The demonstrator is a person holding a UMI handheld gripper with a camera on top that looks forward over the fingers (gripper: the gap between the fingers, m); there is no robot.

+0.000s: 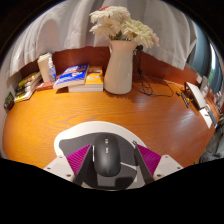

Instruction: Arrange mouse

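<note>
Mouse [107, 157]: light, rigid, smooth-shelled, so probably slippery. Grip its flanks. Claw [108, 165] is partly closed, both pads pressing it, above the table [50, 125].

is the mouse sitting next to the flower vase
No, the mouse lies between the tongs' fingers on a white mat, far from the vase across the table.

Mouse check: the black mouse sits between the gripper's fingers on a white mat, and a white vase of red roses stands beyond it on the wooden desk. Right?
Not quite. The flowers in the vase are white, not red, as the gripper view shows. The rest holds: the black mouse sits between the fingers of the gripper on a white mat on the wooden desk.
</note>
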